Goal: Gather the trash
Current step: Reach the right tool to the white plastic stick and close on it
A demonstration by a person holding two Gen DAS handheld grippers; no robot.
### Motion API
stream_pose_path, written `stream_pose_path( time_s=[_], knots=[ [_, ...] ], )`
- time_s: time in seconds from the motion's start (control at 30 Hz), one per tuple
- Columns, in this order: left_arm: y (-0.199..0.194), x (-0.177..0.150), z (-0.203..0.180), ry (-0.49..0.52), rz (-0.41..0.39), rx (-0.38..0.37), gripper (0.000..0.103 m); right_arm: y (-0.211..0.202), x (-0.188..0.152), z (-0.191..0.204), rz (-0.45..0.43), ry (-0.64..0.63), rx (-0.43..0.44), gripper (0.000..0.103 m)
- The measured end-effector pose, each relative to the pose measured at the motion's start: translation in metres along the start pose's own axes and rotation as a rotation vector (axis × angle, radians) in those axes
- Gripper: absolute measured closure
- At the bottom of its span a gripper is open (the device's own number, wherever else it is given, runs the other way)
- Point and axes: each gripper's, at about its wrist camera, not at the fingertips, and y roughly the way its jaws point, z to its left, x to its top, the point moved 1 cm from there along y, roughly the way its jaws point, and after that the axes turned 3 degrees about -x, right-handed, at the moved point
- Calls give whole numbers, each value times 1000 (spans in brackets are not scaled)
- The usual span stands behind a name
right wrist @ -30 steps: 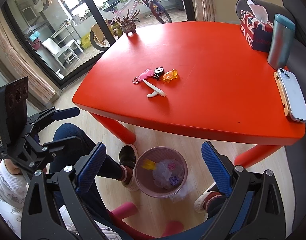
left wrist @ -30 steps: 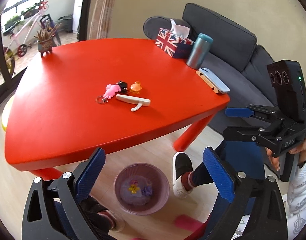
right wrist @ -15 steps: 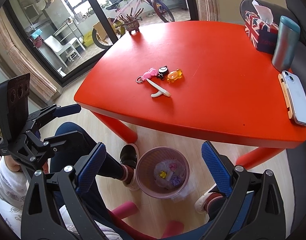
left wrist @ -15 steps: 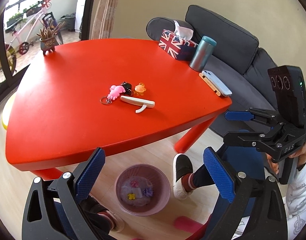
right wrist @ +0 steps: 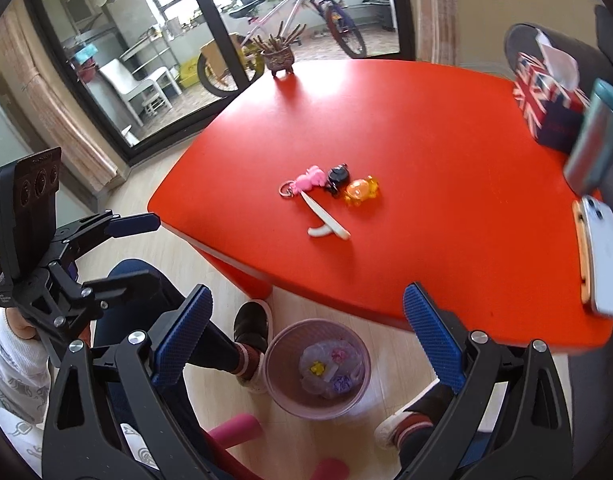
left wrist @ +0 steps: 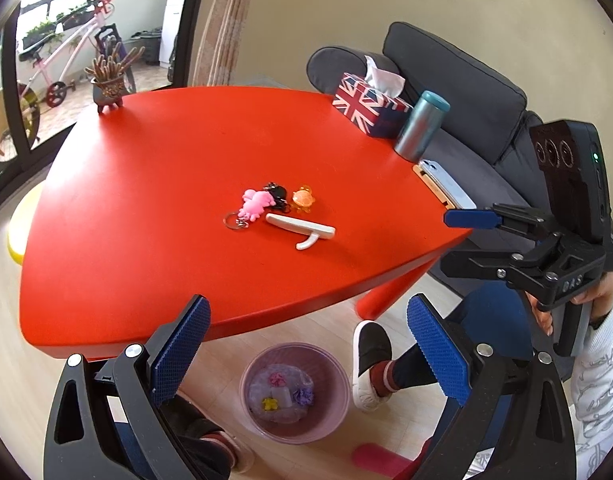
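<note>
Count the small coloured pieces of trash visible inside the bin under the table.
3 in the bin: a pink piece at the back, a yellow piece front left, a purple piece on the right. Others may be hidden in the crumpled liner.

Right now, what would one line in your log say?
left gripper: open, empty | right gripper: open, empty | bin: on floor, holds scraps | table: keyring, hook remain

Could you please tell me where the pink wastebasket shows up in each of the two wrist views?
Left wrist view: the pink wastebasket sits low at centre, on the floor below the red table's near edge.
Right wrist view: the wastebasket is low at centre, between the blue fingers.
Shared landmark: the white hook on the table.
</note>
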Motion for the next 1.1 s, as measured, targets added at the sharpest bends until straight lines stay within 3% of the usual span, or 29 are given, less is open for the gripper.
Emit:
stream_pose_path(
  time_s=[0.37, 0.77, 0.9, 1.1],
  knots=[
    [-4, 3, 12, -20, -22, 4, 8, 45, 46, 5, 95, -95, -3, 8],
    [-5, 1, 20, -39, -27, 7, 8, 96, 66, 11, 211, -180, -42, 9],
    [-5, 0, 21, -43, -25, 5, 8, 114, 71, 11, 254, -200, -51, 27],
    [-5, 0, 24, -49, -27, 7, 8, 132, 71, 12, 296, -234, -52, 45]
  ],
)
